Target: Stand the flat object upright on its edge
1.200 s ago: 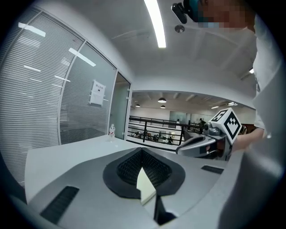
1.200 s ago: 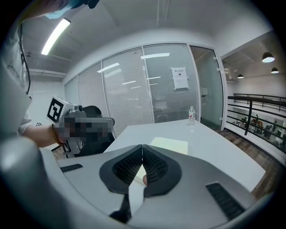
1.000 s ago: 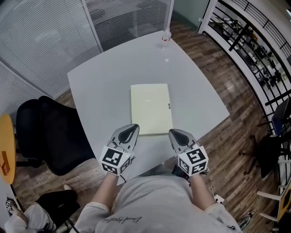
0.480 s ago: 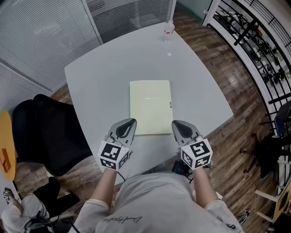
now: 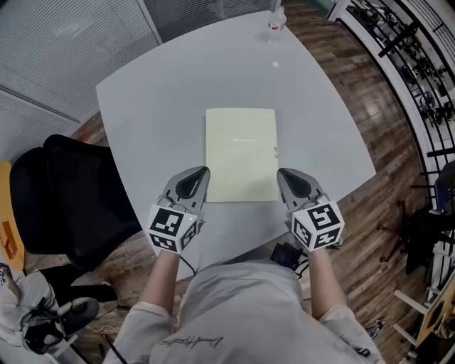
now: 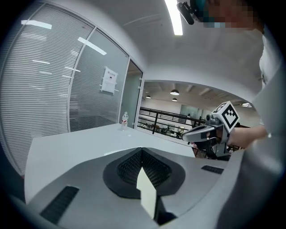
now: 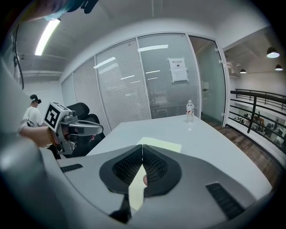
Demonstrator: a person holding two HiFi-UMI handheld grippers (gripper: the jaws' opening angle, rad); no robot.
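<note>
Sheet [image 5: 242, 155] flat | near end between left gripper [image 5: 202, 172], right gripper [image 5: 281, 173] | fingers [image 7: 127, 167] together

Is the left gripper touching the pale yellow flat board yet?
Cannot tell: head view shows the left gripper bordering the pale yellow board, height unclear.

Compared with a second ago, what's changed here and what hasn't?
Both grippers moved forward: the left gripper and right gripper now flank the near corners of the pad instead of stopping at its near edge. Nothing was grabbed or let go; both pairs of fingers stay shut and empty. The pad still lies flat on the table, bottle at the far corner.
</note>
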